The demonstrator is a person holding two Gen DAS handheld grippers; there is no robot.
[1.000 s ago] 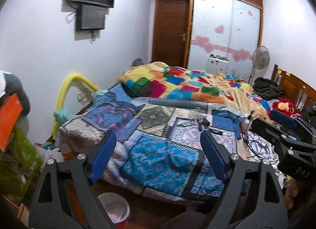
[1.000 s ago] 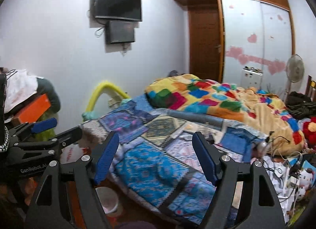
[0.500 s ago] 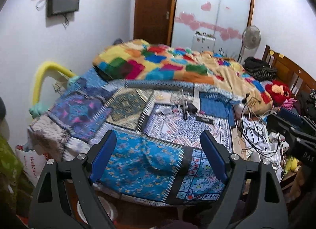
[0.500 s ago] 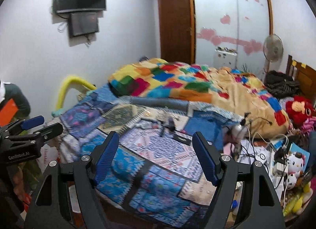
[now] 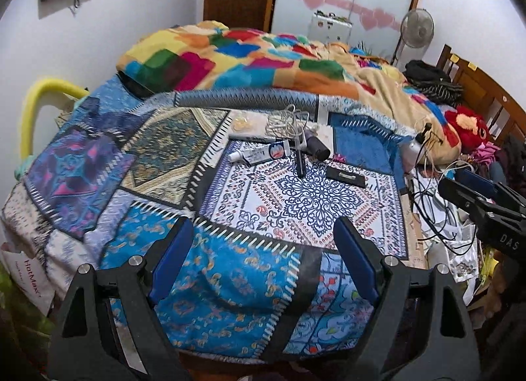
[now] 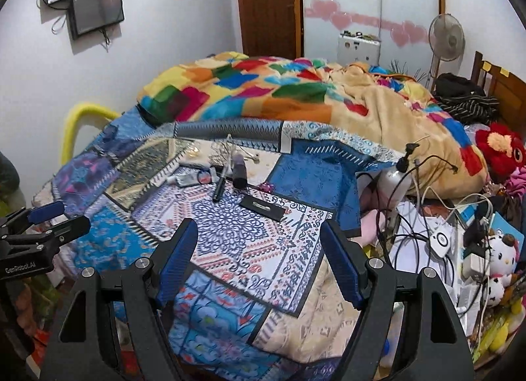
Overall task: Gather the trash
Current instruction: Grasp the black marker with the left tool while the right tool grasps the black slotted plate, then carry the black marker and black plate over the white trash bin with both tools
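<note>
Nearest the left wrist camera, the left gripper (image 5: 263,266) hangs over the foot of the bed with its blue-padded fingers (image 5: 169,262) spread wide and nothing between them. The right gripper (image 6: 259,256) is held the same way in its own view, fingers far apart and empty, above the blue-and-white patterned square of the quilt (image 6: 243,236). Each gripper also shows at the edge of the other's view, cut off by the frame.

Past the fingers, a flat dark bar-shaped thing (image 5: 345,176) lies alone on the patterned square; what it is cannot be made out. Just beyond it sits the small clutter that could be trash: a white squeezed tube (image 5: 259,153), a black pen (image 5: 299,159) lying beside it, and a dark cylinder (image 5: 317,147) touching the pen's far end. Behind these, a tangle of thin wire (image 5: 289,121) rests on a pale cloth, its ends lost in the knot, and a small yellowish scrap (image 5: 241,124) next to it is too blurred to name.

To the right of the quilt, black cables (image 6: 404,216) cross over papers and hide much of a white pump bottle (image 6: 393,183).

Farther back, a many-coloured blanket (image 5: 263,59) is heaped across the bed, covering whatever lies under it. A red plush toy (image 5: 466,129) sits at the right by the wooden headboard, and a standing fan (image 6: 445,37) stands before the wardrobe doors.
</note>
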